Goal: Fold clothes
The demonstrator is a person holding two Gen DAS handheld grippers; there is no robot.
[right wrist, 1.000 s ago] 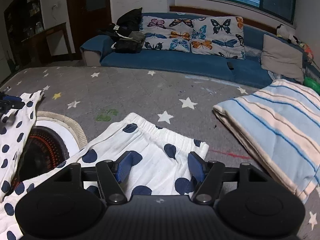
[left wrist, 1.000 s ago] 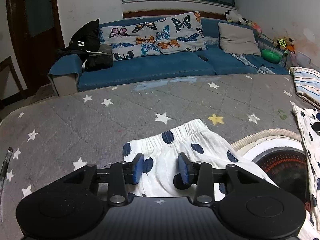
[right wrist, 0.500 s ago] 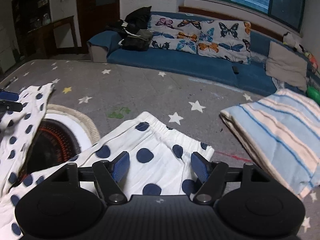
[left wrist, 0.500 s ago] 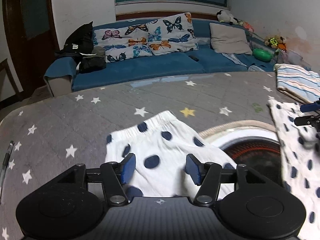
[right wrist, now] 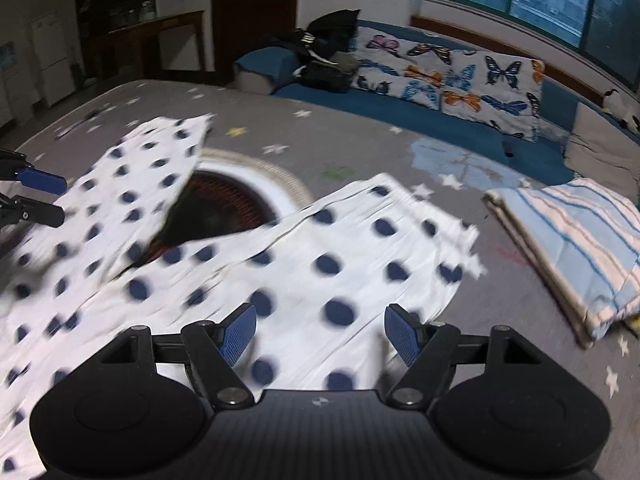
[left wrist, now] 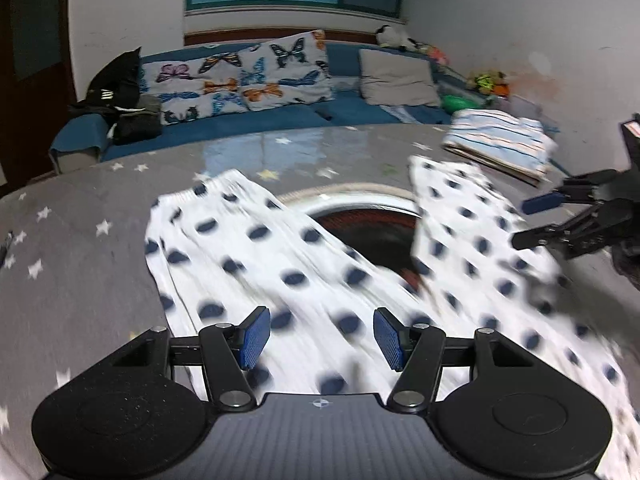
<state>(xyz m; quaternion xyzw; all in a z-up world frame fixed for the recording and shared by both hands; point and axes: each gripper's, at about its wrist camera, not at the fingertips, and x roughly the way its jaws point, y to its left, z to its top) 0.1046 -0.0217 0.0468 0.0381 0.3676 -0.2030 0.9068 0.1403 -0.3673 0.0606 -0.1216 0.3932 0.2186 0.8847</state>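
Note:
White trousers with navy dots (left wrist: 256,264) lie spread in a V on the grey star-patterned cover (left wrist: 80,272), both legs pointing away towards the sofa. My left gripper (left wrist: 322,336) hovers open over the left leg, its blue pads clear of the cloth. The right leg (right wrist: 320,256) lies under my right gripper (right wrist: 320,332), whose jaws are opening with nothing pinched between them. Each gripper shows at the edge of the other view: the right gripper (left wrist: 536,220) and the left gripper (right wrist: 40,196). Both views are motion-blurred.
A round opening with a glowing red coil (left wrist: 372,220) sits in the cover between the two legs. A folded blue-striped cloth (right wrist: 580,240) lies at the right. A blue sofa (left wrist: 240,120) with butterfly cushions stands behind. A pen (left wrist: 6,244) lies at the far left.
Both grippers have drawn back from the leg ends and their jaws have widened. Much more of the trousers now shows ahead of each gripper.

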